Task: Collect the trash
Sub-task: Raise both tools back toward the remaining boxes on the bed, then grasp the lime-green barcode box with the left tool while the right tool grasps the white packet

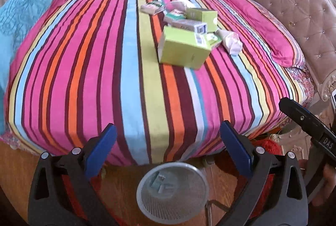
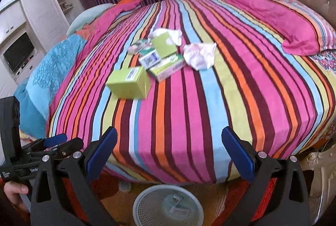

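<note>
While the left gripper (image 1: 168, 143) hangs spread and empty above the bin (image 1: 172, 192), trash: nearest green box (image 1: 182, 48) on bed. Right wrist: right gripper (image 2: 169, 147) likewise spread; reach box (image 2: 129, 83) squarely, grip its narrow sides.

3 green boxes (image 2: 129, 83), approx 3 small packets (image 1: 151, 7), 2 crumpled papers (image 2: 199, 55), 1 mesh bin (image 1: 172, 192)

Striped bedspread (image 1: 130, 70), pink pillow (image 2: 289, 22), television (image 2: 19, 54)

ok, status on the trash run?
Left gripper and right gripper open, empty. Boxes and wrappers on bed. Bin on floor below, some trash in. Nothing blocking.
</note>
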`<state>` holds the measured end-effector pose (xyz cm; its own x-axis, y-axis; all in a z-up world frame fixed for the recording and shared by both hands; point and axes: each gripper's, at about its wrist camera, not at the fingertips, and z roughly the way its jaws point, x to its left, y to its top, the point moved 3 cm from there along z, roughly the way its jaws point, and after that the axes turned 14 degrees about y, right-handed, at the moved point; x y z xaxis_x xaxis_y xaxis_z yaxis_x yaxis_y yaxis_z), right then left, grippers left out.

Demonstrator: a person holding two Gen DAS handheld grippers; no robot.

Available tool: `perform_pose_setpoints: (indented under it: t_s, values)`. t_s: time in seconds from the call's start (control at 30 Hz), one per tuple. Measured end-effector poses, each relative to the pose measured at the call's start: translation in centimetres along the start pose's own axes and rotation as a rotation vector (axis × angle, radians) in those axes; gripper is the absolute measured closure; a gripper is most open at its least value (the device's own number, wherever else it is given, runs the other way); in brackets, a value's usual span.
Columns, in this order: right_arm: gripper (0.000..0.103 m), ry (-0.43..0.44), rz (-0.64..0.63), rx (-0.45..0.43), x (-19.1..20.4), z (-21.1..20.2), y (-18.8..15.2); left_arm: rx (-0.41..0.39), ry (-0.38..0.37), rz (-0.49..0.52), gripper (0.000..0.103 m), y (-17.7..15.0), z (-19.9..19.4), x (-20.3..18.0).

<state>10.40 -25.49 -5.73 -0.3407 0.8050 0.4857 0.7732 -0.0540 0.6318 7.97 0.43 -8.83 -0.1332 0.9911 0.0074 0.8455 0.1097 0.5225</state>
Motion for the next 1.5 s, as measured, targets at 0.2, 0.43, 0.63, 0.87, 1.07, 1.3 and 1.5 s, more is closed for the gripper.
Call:
perform_pose_setpoints:
  t_s: [0.2, 0.43, 0.63, 0.87, 1.07, 1.3, 1.5]
  values:
    - [0.008, 0.004, 0.012, -0.031, -0.4, 0.1, 1.9, -0.036, -0.011, -0.004, 0.008, 2.7, 0.7, -1.0]
    - [0.008, -0.004, 0.019, -0.04, -1.4, 1.5, 4.0, -0.068, -0.011, 0.024, 0.008, 5.7, 2.6, -2.7]
    - [0.008, -0.033, 0.028, -0.024, -2.8, 3.4, 5.5, -0.058, -0.011, -0.007, 0.008, 7.5, 4.7, -3.8]
    - [0.008, -0.048, 0.016, -0.011, -3.8, 5.2, 7.1, -0.024, -0.025, 0.0, 0.008, 8.2, 6.9, -4.8]
    - [0.008, -0.064, 0.014, 0.001, -4.7, 6.5, 8.0, 0.002, -0.037, -0.017, 0.008, 8.8, 8.4, -5.1]
    - [0.008, -0.072, 0.024, 0.018, -5.8, 8.2, 8.9, 0.006, -0.029, 0.001, 0.008, 9.5, 9.4, -5.5]
    - [0.008, -0.073, 0.018, 0.026, -6.1, 9.8, 10.0, 0.021, -0.028, -0.004, 0.008, 10.1, 10.5, -5.5]
